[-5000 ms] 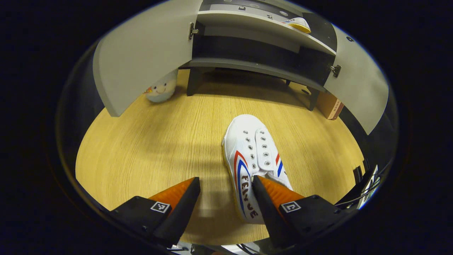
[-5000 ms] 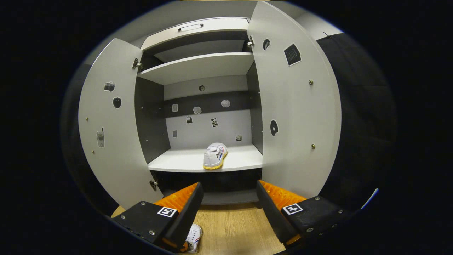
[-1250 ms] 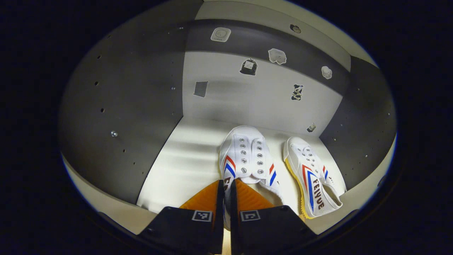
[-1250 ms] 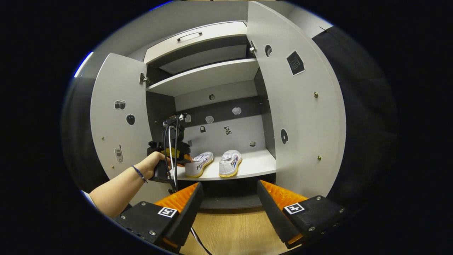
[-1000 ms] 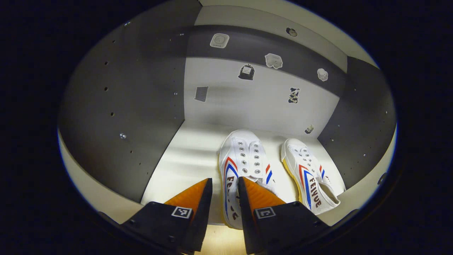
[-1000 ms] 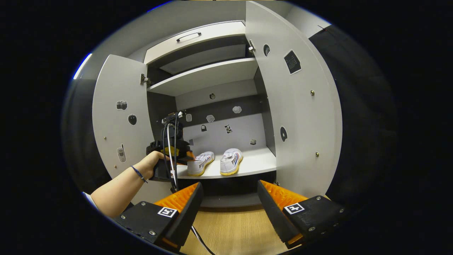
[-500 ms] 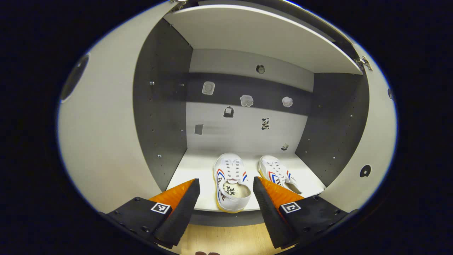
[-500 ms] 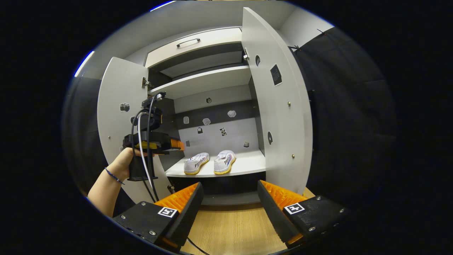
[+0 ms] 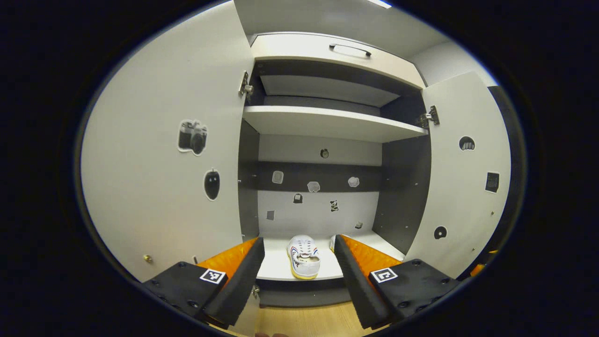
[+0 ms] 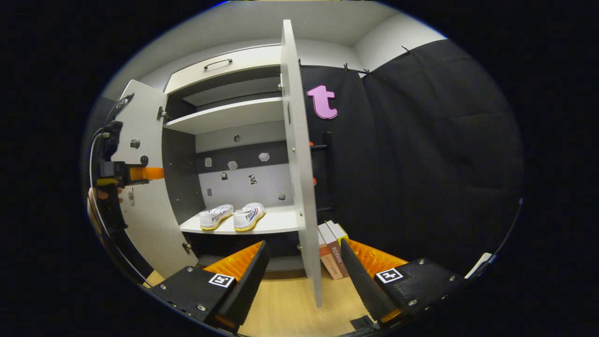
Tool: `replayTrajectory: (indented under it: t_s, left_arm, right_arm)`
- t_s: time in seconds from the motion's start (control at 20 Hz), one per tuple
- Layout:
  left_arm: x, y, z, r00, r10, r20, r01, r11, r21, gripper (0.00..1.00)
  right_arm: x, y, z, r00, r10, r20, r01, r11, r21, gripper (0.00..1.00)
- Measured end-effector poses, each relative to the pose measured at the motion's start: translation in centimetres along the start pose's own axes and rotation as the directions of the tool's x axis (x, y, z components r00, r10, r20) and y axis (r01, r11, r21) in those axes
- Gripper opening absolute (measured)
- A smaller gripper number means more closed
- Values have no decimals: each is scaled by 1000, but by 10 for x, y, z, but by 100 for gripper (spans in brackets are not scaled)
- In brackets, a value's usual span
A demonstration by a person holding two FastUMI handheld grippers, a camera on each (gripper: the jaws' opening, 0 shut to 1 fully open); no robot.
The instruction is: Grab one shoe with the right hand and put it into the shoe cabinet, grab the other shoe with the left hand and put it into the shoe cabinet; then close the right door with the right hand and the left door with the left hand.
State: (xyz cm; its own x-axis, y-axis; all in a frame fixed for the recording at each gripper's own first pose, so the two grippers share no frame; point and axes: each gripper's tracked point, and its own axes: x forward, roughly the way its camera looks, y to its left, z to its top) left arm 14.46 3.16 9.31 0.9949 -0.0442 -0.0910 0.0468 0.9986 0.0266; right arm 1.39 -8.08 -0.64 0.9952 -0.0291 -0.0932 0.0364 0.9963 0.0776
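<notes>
Two white shoes with red and blue stripes stand side by side on the lower shelf (image 10: 276, 222) of the open grey shoe cabinet: one (image 10: 215, 216) on the left, the other (image 10: 248, 216) beside it. In the left gripper view the left shoe (image 9: 304, 256) shows between the fingers, farther off; the right finger half hides its mate (image 9: 332, 242). My left gripper (image 9: 298, 242) is open and empty, back from the shelf, and appears far left (image 10: 145, 173) in a hand. My right gripper (image 10: 304, 245) is open and empty. The right door (image 10: 299, 164) stands edge-on ahead of it. The left door (image 9: 164, 164) is wide open.
An upper shelf (image 9: 327, 122) and a drawer with a handle (image 9: 348, 47) sit above the shoes. Boxes or books (image 10: 332, 252) stand on the wooden floor (image 10: 290, 309) to the right of the cabinet, behind the right door. The right door (image 9: 463, 187) carries stickers.
My left gripper opened, let go of the shoe on the shelf and drew back out of the cabinet. My right gripper swung rightward, so the right door now shows edge-on.
</notes>
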Motion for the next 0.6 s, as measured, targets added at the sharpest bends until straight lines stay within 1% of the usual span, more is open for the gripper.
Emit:
replayTrajectory:
  t_s: [0.05, 0.1, 0.15, 0.3, 0.35, 0.4, 0.5, 0.55, 0.6]
  left_arm:
    - [-11, -1, 3, 1000, -5, 15, 5, 1000, 0, 99]
    - [-22, 0, 5, 1000, -10, 26, 10, 1000, -3, 96]
    - [-34, 3, 6, 999, -11, 34, 11, 1000, -7, 96]
    - [-64, 17, 9, 998, 11, 61, -11, 1000, -4, 96]
    - [-74, 21, 9, 998, 16, 62, -15, 1000, -8, 96]
    - [-84, 26, 10, 998, 22, 62, -21, 1000, -16, 94]
    - [-95, 39, 5, 997, 42, 63, -41, 999, -22, 94]
    - [-100, 43, 6, 996, 47, 72, -46, 999, -17, 97]
    - [-106, 47, 6, 996, 53, 75, -52, 999, -12, 96]
  right_arm:
    - [4, -14, -1, 1000, -26, -2, 26, 1000, -12, 94]
    - [7, -27, -2, 999, -46, -2, 46, 999, -19, 94]
    - [8, -39, -3, 998, -61, -2, 61, 998, -24, 94]
    - [23, -64, -13, 996, -93, -3, 93, 995, -31, 94]
    - [33, -70, -15, 995, -101, -4, 100, 994, -30, 94]
    - [42, -75, -18, 994, -108, -3, 108, 994, -33, 94]
    - [56, -83, -24, 994, -111, -6, 110, 993, -46, 94]
    - [64, -87, -29, 993, -115, -15, 114, 992, -52, 94]
    - [69, -87, -33, 993, -112, -24, 111, 992, -57, 94]
